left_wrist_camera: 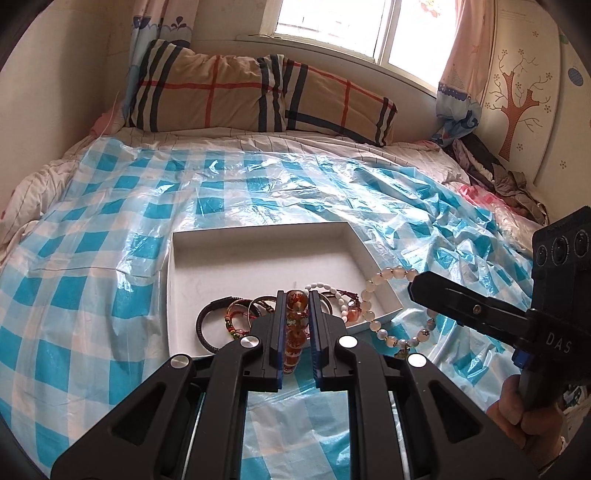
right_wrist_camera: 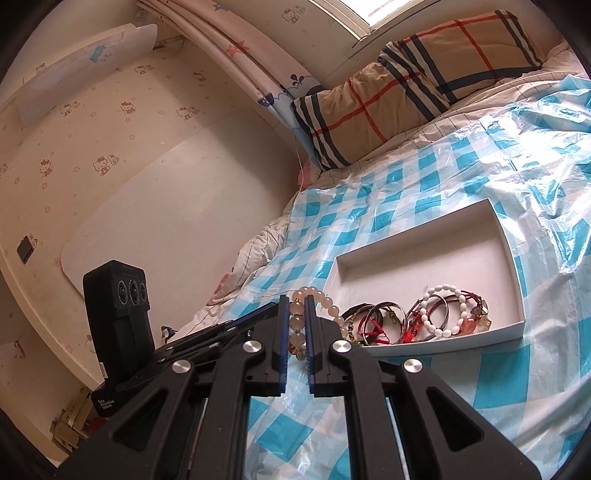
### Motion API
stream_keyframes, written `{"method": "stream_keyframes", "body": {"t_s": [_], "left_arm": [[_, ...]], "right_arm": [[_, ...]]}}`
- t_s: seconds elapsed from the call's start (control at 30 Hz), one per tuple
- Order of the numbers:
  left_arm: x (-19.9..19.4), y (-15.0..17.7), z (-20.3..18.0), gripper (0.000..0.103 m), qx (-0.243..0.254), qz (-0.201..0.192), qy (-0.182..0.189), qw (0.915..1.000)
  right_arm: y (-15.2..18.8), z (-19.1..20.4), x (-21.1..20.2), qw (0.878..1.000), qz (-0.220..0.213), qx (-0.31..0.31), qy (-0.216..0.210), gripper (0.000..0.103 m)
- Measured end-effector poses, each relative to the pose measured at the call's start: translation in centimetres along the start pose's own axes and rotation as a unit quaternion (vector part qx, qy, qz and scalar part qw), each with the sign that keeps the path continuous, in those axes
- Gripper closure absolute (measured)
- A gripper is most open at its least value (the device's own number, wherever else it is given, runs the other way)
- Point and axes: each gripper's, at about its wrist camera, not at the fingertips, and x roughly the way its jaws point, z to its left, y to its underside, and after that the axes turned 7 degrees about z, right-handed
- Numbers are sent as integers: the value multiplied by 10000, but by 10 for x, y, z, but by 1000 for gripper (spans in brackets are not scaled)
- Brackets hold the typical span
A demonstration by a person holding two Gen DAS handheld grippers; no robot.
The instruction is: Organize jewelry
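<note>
Left gripper [left_wrist_camera: 297,325] clamps an amber bead bracelet [left_wrist_camera: 295,328]; right gripper [right_wrist_camera: 297,325] clamps a pale bead bracelet [right_wrist_camera: 314,301]. Both hang at the near edge of the white tray [left_wrist_camera: 258,236]. Advice: clear the rim, release over the bare far floor, away from the near pile.

On my left wrist view, the right gripper [left_wrist_camera: 415,286] comes in from the right, and its black body carries the raised letters "DAS". On my right wrist view, the left gripper [right_wrist_camera: 275,306] shows a small white label low on its handle; I read it as "Data Acquisition System", though the print is tiny and tilted. The printing on the wall poster [left_wrist_camera: 517,16] is too faint to read.
</note>
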Motion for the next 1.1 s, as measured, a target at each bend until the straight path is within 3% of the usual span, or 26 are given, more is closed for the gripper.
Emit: {"method": "stream_keyframes", "body": {"t_s": [0.23,0.3,0.33,0.37,0.47,0.5,0.57,0.6,0.63,0.83,1.1], "left_arm": [[35,-16,5,93,-12,-15,210,9998],[53,-21,8,92,41,99,163,9998],[66,-22,11,92,51,219,-10,9997],[78,-22,17,92,-12,340,-249,9991],[89,-16,37,92,-264,597,-674,9956],[84,-13,41,88,-281,560,-761,9951],[70,-4,42,66,-276,504,-944,9939],[61,2,41,49,-278,455,-1055,9930],[51,9,38,44,-256,391,-1146,9923],[-18,58,12,25,-17,288,-1303,9911],[-111,117,-11,16,-56,40,-1384,9904]], "right_arm": [[-11,-27,32,9999,68,152,34,94],[-14,-35,45,9982,139,49,575,92],[-17,-42,51,9947,200,29,1005,88],[-18,-51,54,9911,235,90,1305,76],[-18,-64,44,9845,211,212,1725,75],[-16,-61,37,9834,167,142,1801,73],[-10,-49,24,9813,176,-30,1918,66],[-5,-42,19,9803,199,-115,1964,60],[0,-32,13,9790,210,-210,2019,55],[46,33,-29,9739,246,-716,2138,38],[106,112,-91,9650,-51,-1154,2353,27]]}}
